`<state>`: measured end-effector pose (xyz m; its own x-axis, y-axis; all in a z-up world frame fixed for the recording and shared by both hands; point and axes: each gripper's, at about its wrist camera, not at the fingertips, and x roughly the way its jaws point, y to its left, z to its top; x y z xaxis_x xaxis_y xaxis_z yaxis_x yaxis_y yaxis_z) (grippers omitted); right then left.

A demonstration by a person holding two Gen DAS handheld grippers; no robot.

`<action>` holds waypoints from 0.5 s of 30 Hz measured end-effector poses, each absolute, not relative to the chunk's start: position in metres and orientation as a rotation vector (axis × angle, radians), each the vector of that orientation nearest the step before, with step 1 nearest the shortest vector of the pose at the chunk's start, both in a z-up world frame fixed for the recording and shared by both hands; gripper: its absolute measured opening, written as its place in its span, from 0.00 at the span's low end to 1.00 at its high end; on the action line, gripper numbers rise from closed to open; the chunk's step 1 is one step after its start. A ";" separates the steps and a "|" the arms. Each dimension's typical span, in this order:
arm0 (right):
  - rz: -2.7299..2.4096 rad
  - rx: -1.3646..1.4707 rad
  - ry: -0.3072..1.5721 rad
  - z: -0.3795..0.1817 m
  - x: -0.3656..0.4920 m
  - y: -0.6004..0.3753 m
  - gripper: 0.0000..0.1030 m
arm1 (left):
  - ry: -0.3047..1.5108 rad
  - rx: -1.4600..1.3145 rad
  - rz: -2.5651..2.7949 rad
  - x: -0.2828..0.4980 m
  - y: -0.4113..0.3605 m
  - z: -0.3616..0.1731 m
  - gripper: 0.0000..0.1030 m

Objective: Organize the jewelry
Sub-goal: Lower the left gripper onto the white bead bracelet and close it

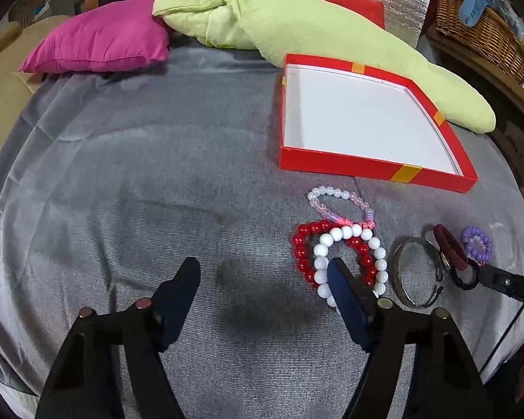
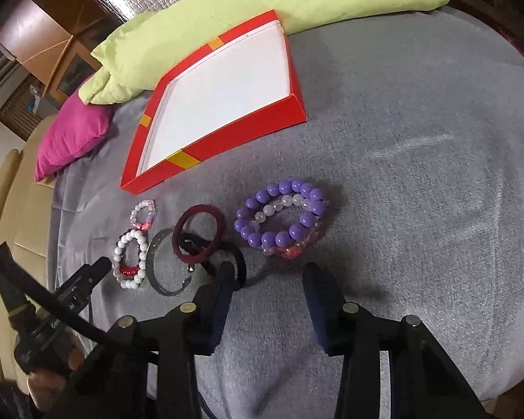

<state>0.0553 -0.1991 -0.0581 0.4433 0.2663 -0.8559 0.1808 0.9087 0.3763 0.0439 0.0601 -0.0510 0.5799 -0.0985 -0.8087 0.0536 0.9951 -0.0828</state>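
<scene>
Left wrist view: glossy round beads, white bracelet (image 1: 349,262) over a red one (image 1: 302,251), are seen on the fuzzy grey bedspread (image 1: 139,174) near a shallow red cardboard box (image 1: 366,166). Both the left hand-held gripper (image 1: 262,272) and the right hand-held gripper (image 2: 267,272) are held apart, nothing gripped.

Both views are evenly and softly lit, with no hard glare. A dark blurred shadow pools on the grey cloth (image 1: 122,174) between the left gripper's (image 1: 262,272) fingers. Fisheye bending curves every edge, and the corners go black (typical vignetting). The white box floor (image 2: 227,80) looks nearly overexposed.
</scene>
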 end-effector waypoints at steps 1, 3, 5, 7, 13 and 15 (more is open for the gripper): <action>0.051 0.441 1.118 -0.058 0.056 -0.198 0.41 | 0.950 -0.047 -0.090 0.043 0.060 -0.051 0.73; 0.047 0.423 1.112 -0.058 0.060 -0.193 0.40 | 0.951 -0.044 -0.092 0.044 0.059 -0.052 0.73; 0.049 0.407 1.104 -0.057 0.060 -0.190 0.34 | 0.950 -0.041 -0.094 0.045 0.059 -0.052 0.69; 0.043 0.381 1.100 -0.058 0.060 -0.186 0.23 | 0.953 -0.044 -0.103 0.047 0.058 -0.053 0.64; 0.036 0.313 1.075 -0.056 0.057 -0.180 0.06 | 0.979 -0.049 -0.159 0.054 0.050 -0.060 0.39; 0.036 0.299 1.062 -0.053 0.054 -0.180 0.06 | 0.973 -0.054 -0.176 0.054 0.048 -0.060 0.31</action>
<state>0.0544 -0.1797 -0.0535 0.4904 0.1722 -0.8543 0.1147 0.9590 0.2592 0.0541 0.0478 -0.0604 0.5500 -0.1728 -0.8171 0.1243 0.9844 -0.1246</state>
